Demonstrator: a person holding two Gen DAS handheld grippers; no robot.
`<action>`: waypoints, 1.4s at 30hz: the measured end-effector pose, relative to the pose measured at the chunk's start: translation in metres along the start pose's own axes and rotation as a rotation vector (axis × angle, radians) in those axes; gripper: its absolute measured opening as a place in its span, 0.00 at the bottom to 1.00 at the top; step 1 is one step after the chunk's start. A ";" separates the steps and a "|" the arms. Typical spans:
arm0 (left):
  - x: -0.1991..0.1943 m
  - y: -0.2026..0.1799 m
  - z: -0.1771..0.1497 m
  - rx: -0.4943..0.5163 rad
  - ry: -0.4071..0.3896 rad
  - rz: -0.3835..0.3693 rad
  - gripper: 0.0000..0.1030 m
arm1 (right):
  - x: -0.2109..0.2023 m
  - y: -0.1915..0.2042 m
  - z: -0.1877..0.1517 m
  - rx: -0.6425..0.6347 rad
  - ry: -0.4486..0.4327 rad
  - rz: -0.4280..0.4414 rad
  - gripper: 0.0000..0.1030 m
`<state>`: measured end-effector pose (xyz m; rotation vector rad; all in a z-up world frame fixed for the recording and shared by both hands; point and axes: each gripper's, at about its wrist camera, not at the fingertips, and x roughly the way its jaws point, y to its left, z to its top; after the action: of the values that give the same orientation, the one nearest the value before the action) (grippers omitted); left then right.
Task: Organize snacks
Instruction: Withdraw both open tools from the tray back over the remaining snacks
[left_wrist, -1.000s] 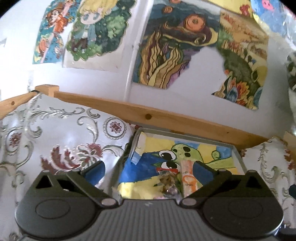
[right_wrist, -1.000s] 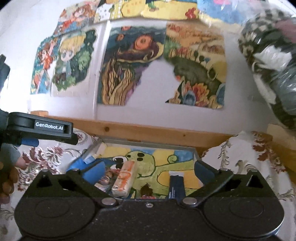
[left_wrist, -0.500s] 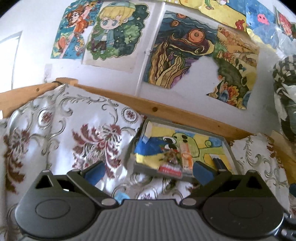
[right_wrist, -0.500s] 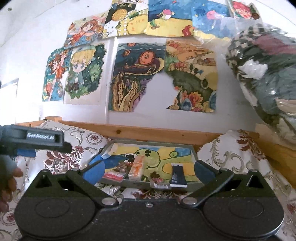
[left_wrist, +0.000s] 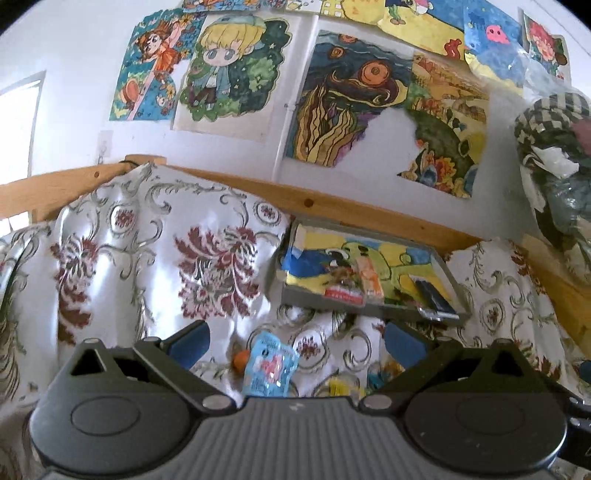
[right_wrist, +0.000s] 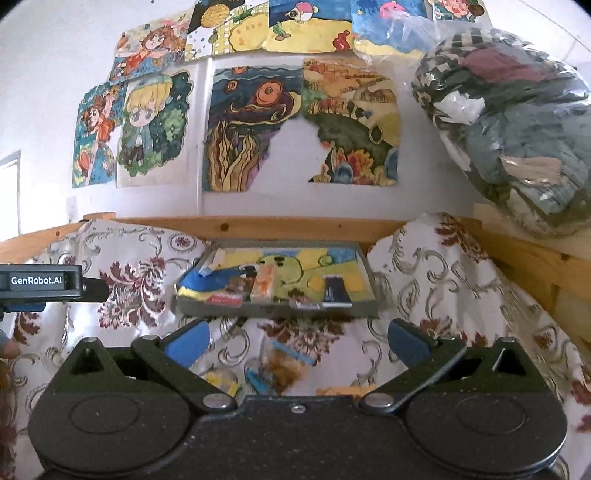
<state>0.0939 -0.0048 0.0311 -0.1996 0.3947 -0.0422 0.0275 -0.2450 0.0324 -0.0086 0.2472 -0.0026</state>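
Observation:
A grey tray (left_wrist: 314, 298) (right_wrist: 365, 266) with a painted frog lining rests on the floral cloth by the wooden rail. Inside lie an orange-white packet (left_wrist: 368, 278) (right_wrist: 264, 286), a red-labelled packet (left_wrist: 341, 291) (right_wrist: 229, 295) and a dark blue packet (left_wrist: 434, 293) (right_wrist: 335, 291). Loose snacks lie on the cloth nearer me: a light blue packet (left_wrist: 269, 363), a yellow one (left_wrist: 341, 387) (right_wrist: 223, 382), and a brown and blue one (right_wrist: 284, 363). My left gripper (left_wrist: 295, 345) is open and holds nothing. My right gripper (right_wrist: 297, 341) is open too, nothing between its fingers.
The floral cloth (left_wrist: 147, 266) bunches up high to the left of the tray. A wooden rail (right_wrist: 295, 223) and a wall with paintings stand behind. A plastic bag of clothes (right_wrist: 517, 140) sits on a shelf at the right. The left gripper's body (right_wrist: 40, 282) shows at the right view's left edge.
Both grippers have pulled back and away from the tray, so it looks smaller and farther. Loose snacks on the cloth have come into view between the fingers.

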 end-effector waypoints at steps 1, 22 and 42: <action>-0.003 0.001 -0.003 0.004 -0.002 -0.002 1.00 | -0.004 0.001 -0.002 0.004 0.003 -0.003 0.99; -0.022 0.016 -0.048 0.085 0.131 0.024 1.00 | -0.008 0.017 -0.025 -0.041 0.194 -0.059 0.99; -0.006 0.018 -0.049 0.120 0.230 0.036 1.00 | 0.009 0.028 -0.030 -0.089 0.309 -0.017 0.99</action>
<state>0.0692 0.0040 -0.0144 -0.0685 0.6228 -0.0538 0.0292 -0.2170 0.0009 -0.0996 0.5561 -0.0097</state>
